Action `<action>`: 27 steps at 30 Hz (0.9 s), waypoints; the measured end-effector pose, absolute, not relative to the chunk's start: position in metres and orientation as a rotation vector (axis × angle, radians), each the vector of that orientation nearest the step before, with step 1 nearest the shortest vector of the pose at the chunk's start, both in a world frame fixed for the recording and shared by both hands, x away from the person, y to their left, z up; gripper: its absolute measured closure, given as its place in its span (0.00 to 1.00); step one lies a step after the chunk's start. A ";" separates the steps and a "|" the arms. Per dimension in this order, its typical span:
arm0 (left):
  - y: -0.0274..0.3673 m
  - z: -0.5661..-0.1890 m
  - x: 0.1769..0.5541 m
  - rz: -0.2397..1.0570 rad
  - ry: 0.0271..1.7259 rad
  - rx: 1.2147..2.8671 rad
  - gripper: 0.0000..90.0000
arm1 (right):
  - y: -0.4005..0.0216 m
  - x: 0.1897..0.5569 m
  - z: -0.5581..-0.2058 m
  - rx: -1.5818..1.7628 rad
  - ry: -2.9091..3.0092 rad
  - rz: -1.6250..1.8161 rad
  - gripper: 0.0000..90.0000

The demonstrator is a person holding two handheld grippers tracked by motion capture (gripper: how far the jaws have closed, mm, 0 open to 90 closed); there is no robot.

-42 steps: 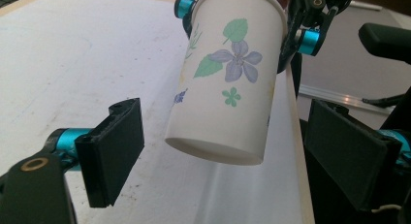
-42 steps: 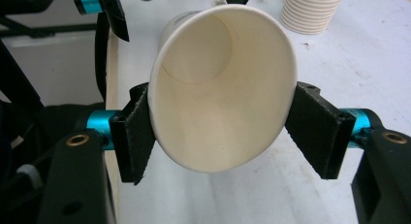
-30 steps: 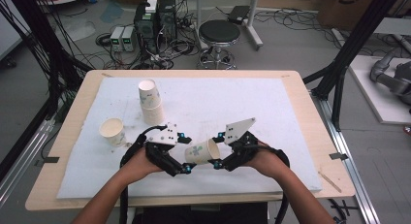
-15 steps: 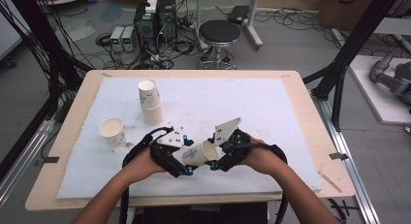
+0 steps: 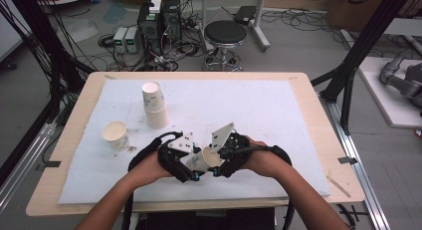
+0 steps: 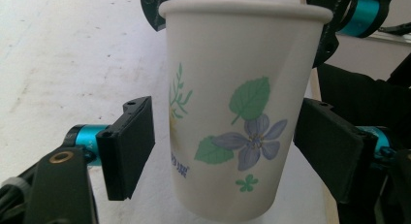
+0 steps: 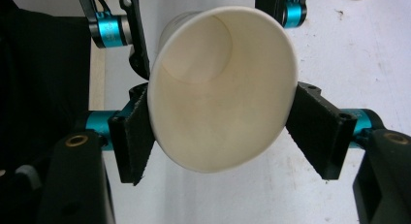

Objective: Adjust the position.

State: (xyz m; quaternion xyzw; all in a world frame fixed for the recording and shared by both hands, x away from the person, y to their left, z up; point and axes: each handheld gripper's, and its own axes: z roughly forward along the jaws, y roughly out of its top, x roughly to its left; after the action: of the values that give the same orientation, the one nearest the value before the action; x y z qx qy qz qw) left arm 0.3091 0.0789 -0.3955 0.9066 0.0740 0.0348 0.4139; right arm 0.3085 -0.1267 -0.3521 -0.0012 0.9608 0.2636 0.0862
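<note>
Right claw (image 7: 220, 136) pinching paper cup (image 7: 218, 88) rim, left claw (image 6: 225, 151) closing — gaps both sides

From my remote seat, small blue print low on the white flower-patterned paper cup (image 6: 232, 112), too blurred to read

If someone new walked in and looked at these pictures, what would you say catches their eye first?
Probably the flowered paper cup held on its side between the two grippers near the table's front edge. The right gripper clamps its rim, squeezing the mouth oval, while the left gripper straddles its body, jaws just closing, with a gap visible at its left pad. Next would be the stack of two upturned cups and the single upright cup on the white mat.
</note>
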 end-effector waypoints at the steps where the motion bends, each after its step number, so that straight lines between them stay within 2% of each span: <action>1: 0.078 -0.396 0.309 0.083 0.182 2.277 0.26 | -0.126 0.309 -0.352 -0.019 2.865 0.786 0.33; 9: 0.078 -0.396 0.308 0.051 0.140 2.264 0.38 | -0.122 0.306 -0.352 -0.055 2.870 0.770 0.33; 17: 0.077 -0.398 0.307 0.032 0.142 2.245 0.37 | -0.122 0.306 -0.350 -0.046 2.879 0.800 0.30; 22: 0.082 -0.401 0.309 0.029 0.194 2.200 0.36 | -0.130 0.310 -0.346 0.053 2.864 0.951 0.24; 27: 0.085 -0.401 0.310 0.042 0.224 2.180 0.36 | -0.145 0.312 -0.337 0.114 2.817 1.145 0.24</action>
State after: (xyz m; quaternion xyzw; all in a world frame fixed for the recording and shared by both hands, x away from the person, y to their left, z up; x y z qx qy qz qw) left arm 0.3103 0.0852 -0.4013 0.8845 0.0909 0.0169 0.4573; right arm 0.3119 -0.1445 -0.3374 0.0375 0.9246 0.3758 0.0493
